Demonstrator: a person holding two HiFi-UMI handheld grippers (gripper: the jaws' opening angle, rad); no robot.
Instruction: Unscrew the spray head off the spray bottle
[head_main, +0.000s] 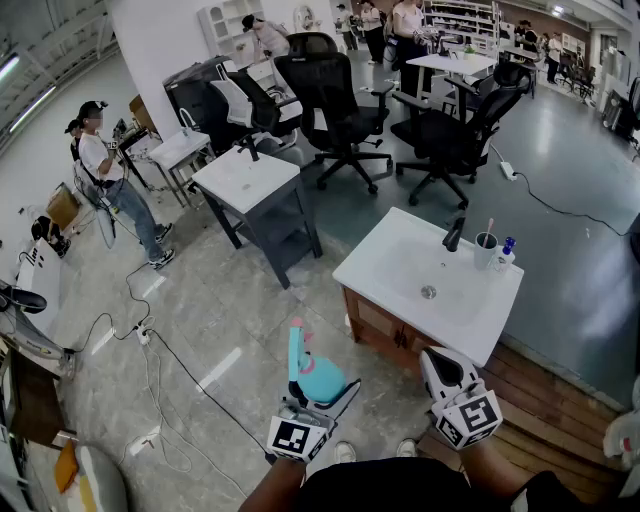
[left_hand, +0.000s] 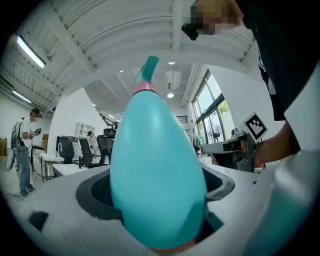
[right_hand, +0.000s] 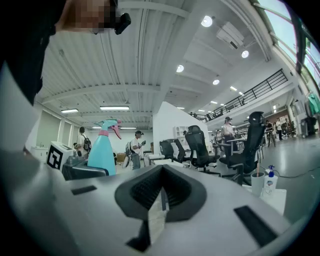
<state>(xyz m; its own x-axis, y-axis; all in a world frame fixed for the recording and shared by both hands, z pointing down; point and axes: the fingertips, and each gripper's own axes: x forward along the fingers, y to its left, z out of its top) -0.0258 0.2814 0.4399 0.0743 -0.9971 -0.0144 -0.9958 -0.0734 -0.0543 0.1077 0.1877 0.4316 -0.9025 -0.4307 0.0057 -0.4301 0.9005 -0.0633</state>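
Note:
A teal spray bottle (head_main: 322, 380) with a pink collar and a teal spray head (head_main: 297, 345) stands upright in my left gripper (head_main: 318, 398), which is shut on the bottle's body. In the left gripper view the bottle (left_hand: 157, 175) fills the middle, its spray head (left_hand: 149, 67) pointing up. My right gripper (head_main: 438, 362) is held apart to the right of the bottle, shut, with nothing in it. In the right gripper view its dark pads (right_hand: 162, 192) meet, and the bottle (right_hand: 101, 150) shows off to the left.
A white sink counter (head_main: 400, 260) with a faucet, a cup (head_main: 485, 248) and a small bottle stands ahead on the right, on a wooden platform (head_main: 540, 390). A second white table (head_main: 245, 180), office chairs (head_main: 335, 100), floor cables and people lie beyond.

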